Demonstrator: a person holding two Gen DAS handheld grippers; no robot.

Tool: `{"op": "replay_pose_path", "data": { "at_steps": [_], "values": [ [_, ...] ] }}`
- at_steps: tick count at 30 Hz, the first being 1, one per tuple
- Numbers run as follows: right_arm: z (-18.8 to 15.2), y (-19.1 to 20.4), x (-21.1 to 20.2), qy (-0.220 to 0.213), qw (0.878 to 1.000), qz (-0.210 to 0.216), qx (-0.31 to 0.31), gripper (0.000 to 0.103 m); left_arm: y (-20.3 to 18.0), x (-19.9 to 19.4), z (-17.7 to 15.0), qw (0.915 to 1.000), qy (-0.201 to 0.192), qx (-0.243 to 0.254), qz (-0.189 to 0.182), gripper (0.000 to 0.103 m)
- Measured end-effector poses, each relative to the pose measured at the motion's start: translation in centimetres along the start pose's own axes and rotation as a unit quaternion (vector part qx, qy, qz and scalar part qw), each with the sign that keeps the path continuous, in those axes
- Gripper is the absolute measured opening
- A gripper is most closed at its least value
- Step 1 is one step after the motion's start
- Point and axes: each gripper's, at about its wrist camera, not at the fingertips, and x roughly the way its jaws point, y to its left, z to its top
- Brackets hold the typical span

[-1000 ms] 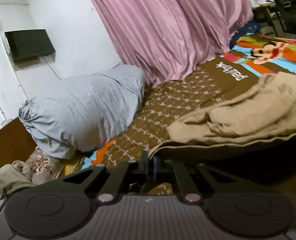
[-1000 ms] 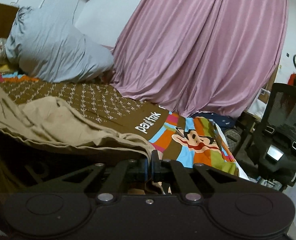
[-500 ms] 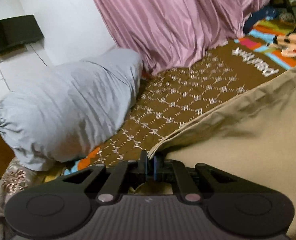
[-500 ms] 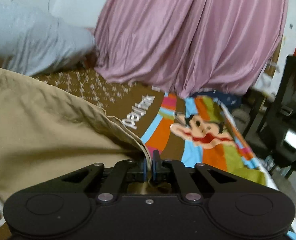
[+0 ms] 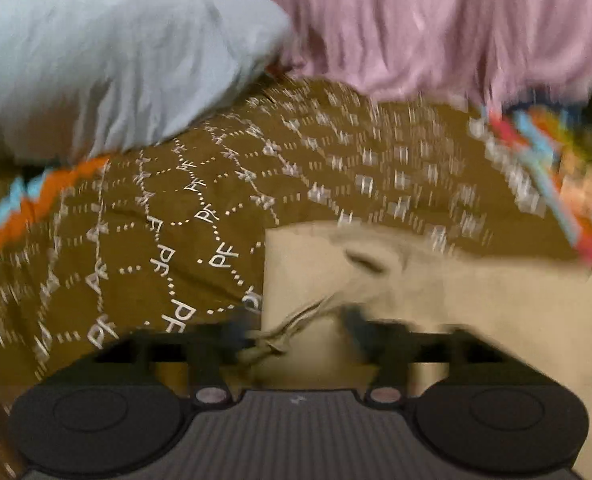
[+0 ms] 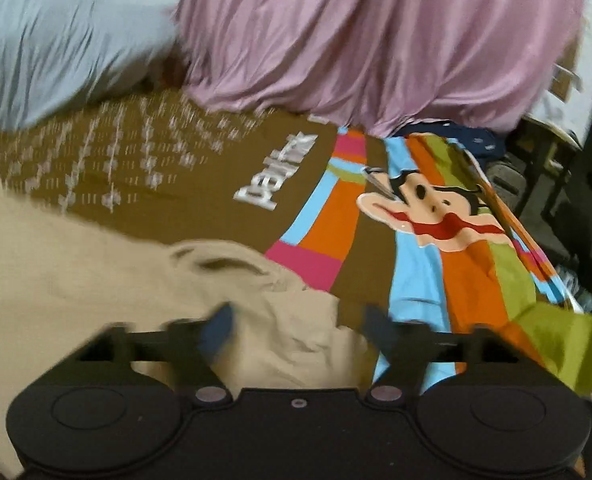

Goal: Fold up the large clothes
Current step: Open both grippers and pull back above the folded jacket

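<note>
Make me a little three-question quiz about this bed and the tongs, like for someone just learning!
1. True or false: the left tongs are clamped shut on the tan garment.
2. What lies against the pink curtain at the far left of the bed?
A. a grey pillow
B. a red box
C. a green towel
3. Fill in: the cartoon monkey is printed on the ____.

Key
1. False. Both left and right tongs have just been opening; the garment's edge lies loose between their fingers.
2. A, the grey pillow.
3. Bedsheet.
</note>
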Motion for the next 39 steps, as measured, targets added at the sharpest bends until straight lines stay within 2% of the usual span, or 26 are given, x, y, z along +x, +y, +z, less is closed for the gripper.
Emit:
{"op": "replay_pose_path", "data": {
  "at_steps": [1, 2, 4, 7, 10, 12, 14, 16, 18, 21, 24, 26, 28, 30, 32, 33, 34, 36, 39],
  "values": [
    [-0.1, -0.4, -0.7, -0.009, 1.000, 0.002, 0.012, 0.088, 0.6, -1.0, -0.1, 0.9997, -0.013, -0.022, -0.004, 0.087],
    [-0.3, -0.8, -1.6, -0.017, 1.000, 0.001, 0.024, 0.090, 1.0, -2.0, -0.2, 0.9990, -0.024, -0.036, -0.006, 0.087],
    [-0.8, -1.1, -2.8, -0.026, 0.999, 0.000, 0.042, 0.102, 1.0, -3.2, -0.6, 0.9991, -0.025, -0.036, -0.004, 0.091],
    [-2.4, -1.1, -3.9, -0.016, 0.998, -0.009, 0.059, 0.102, -0.1, -4.8, -3.0, 0.9995, -0.018, -0.012, 0.025, 0.097],
    [-4.9, -0.7, -4.0, 0.009, 0.997, -0.030, 0.071, 0.102, -1.4, -4.1, -5.8, 0.9933, 0.015, 0.041, 0.106, 0.096],
    [-6.7, -0.4, -3.3, 0.038, 0.994, -0.072, 0.075, 0.102, -1.7, -2.6, -7.3, 0.9818, 0.040, 0.073, 0.170, 0.097],
    [-8.7, -0.3, -2.4, 0.053, 0.989, -0.116, 0.075, 0.102, -1.5, -1.5, -7.7, 0.9806, 0.055, 0.078, 0.172, 0.097],
    [-9.5, -0.3, -2.1, 0.050, 0.987, -0.123, 0.088, 0.102, -1.0, -1.4, -7.3, 0.9826, 0.060, 0.052, 0.168, 0.098],
    [-9.4, 0.1, -2.0, 0.050, 0.987, -0.132, 0.076, 0.102, -0.6, -1.3, -7.3, 0.9837, 0.065, 0.030, 0.165, 0.098],
    [-9.5, 0.7, -2.3, 0.041, 0.987, -0.138, 0.064, 0.102, -0.4, -2.4, -7.4, 0.9828, 0.061, 0.020, 0.173, 0.098],
    [-8.9, 1.1, -4.1, 0.003, 0.987, -0.152, 0.054, 0.102, -0.9, -4.6, -7.8, 0.9804, 0.042, 0.014, 0.192, 0.098],
    [-7.6, 2.3, -5.9, -0.041, 0.987, -0.152, 0.036, 0.102, -1.3, -6.4, -8.3, 0.9826, 0.033, -0.005, 0.183, 0.103],
    [-5.8, 4.2, -6.9, -0.066, 0.991, -0.114, 0.030, 0.102, -1.4, -8.1, -8.7, 0.9871, 0.031, -0.037, 0.152, 0.103],
    [-3.7, 6.6, -6.7, -0.075, 0.995, -0.056, 0.024, 0.102, -1.4, -10.0, -9.4, 0.9931, 0.027, -0.079, 0.082, 0.103],
    [-1.7, 9.1, -5.7, -0.075, 0.997, -0.007, 0.014, 0.102, -1.3, -11.1, -10.2, 0.9948, 0.017, -0.101, 0.000, 0.103],
    [-0.7, 10.5, -4.7, -0.072, 0.997, 0.025, 0.006, 0.102, -1.2, -11.2, -10.3, 0.9943, 0.017, -0.104, -0.020, 0.103],
    [0.1, 11.9, -3.7, -0.068, 0.996, 0.049, -0.003, 0.102, -1.3, -10.9, -10.4, 0.9940, 0.019, -0.103, -0.032, 0.103],
    [1.7, 14.8, -1.3, -0.050, 0.995, 0.081, -0.023, 0.102, -1.1, -9.8, -10.3, 0.9941, 0.036, -0.100, -0.024, 0.103],
    [2.6, 18.3, 2.4, -0.025, 0.995, 0.073, -0.057, 0.102, 0.0, -8.2, -10.4, 0.9897, 0.070, -0.124, -0.018, 0.103]
  ]
}}
